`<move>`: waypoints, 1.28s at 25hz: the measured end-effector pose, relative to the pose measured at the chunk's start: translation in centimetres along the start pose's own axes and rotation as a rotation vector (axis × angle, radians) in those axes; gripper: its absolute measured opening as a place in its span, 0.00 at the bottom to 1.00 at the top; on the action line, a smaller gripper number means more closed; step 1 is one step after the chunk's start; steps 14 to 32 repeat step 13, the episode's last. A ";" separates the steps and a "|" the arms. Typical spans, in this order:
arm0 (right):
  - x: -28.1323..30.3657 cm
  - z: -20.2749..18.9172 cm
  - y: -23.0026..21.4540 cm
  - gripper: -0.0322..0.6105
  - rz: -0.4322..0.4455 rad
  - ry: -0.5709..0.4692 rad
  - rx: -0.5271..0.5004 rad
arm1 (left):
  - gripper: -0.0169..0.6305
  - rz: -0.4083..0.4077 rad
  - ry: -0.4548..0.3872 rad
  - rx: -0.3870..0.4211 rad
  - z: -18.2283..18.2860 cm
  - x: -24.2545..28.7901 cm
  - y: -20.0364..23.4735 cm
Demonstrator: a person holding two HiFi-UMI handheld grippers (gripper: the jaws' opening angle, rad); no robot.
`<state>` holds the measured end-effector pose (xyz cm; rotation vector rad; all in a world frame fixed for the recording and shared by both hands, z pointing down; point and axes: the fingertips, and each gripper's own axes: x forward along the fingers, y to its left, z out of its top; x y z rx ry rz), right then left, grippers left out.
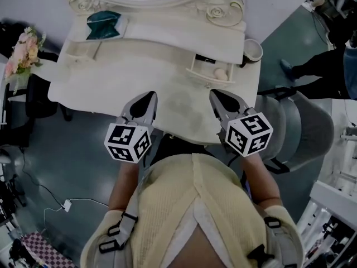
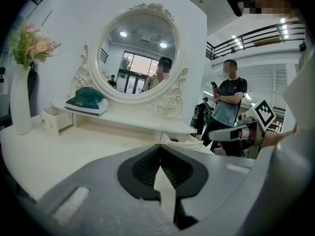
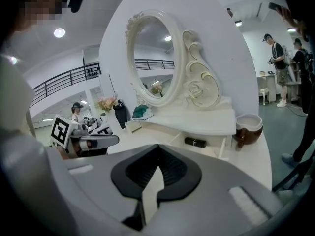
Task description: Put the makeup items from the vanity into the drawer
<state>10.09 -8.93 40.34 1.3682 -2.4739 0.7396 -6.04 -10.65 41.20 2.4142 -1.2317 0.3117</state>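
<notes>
The white vanity [image 1: 167, 102] has a small right drawer [image 1: 199, 73] pulled open. Inside it lie a black tube [image 1: 205, 59] and a beige egg-shaped sponge [image 1: 221, 73]; the right gripper view shows the black tube [image 3: 195, 142] too. A green pouch [image 1: 103, 24] rests on the shelf at the left, under the mirror. My left gripper [image 1: 149, 96] hovers over the vanity's near edge, jaws shut and empty. My right gripper [image 1: 213, 94] is beside it, just in front of the open drawer, also shut with nothing in it.
A second small drawer [image 1: 83, 52] stands open at the left. A brown-and-white cup [image 1: 252, 50] sits at the vanity's right end, and a white vase with flowers [image 2: 19, 104] at its left end. A grey chair [image 1: 301, 121] is to my right. People stand further off.
</notes>
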 end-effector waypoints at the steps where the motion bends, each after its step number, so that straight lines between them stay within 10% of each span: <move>1: 0.1 0.2 0.1 0.05 0.006 -0.004 0.005 | 0.03 -0.005 0.004 0.003 0.0 0.1 -0.1; 32: -0.3 0.7 -0.6 0.05 -0.022 -0.003 -0.023 | 0.03 -0.012 -0.010 0.019 1.4 0.9 -0.6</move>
